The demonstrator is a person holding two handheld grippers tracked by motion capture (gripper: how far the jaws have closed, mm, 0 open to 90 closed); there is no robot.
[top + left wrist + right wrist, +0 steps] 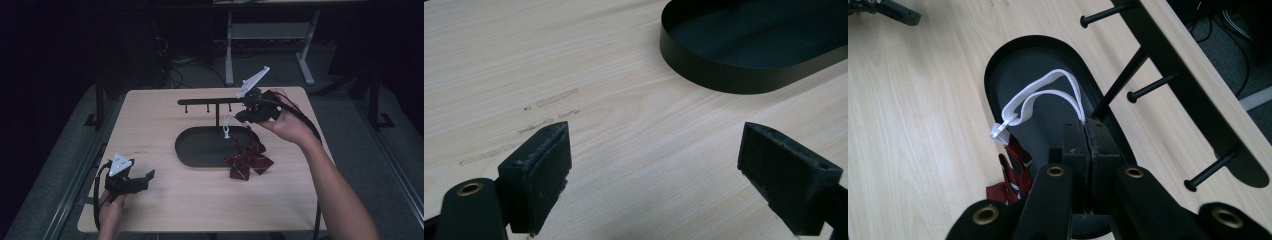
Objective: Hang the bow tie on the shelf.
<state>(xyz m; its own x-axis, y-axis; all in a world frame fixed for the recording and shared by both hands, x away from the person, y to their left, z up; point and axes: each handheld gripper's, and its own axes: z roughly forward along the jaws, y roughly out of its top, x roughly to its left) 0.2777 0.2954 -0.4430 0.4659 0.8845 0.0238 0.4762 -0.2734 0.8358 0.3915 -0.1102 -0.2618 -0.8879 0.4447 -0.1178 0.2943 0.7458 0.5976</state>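
Two jaws of the right gripper (1088, 131) pinch the white elastic strap (1040, 95); its dark red bow (248, 161) hangs below, over the tray's (192, 150) right end.

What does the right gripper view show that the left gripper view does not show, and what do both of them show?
The right gripper view alone gives the right gripper, its jaws closed on the white elastic band, with the dark red bow hanging from it, and the black rack with its pegs. The left gripper view alone gives the left gripper close up, with open jaws and nothing between them. Both give the black oval tray and the wooden table.
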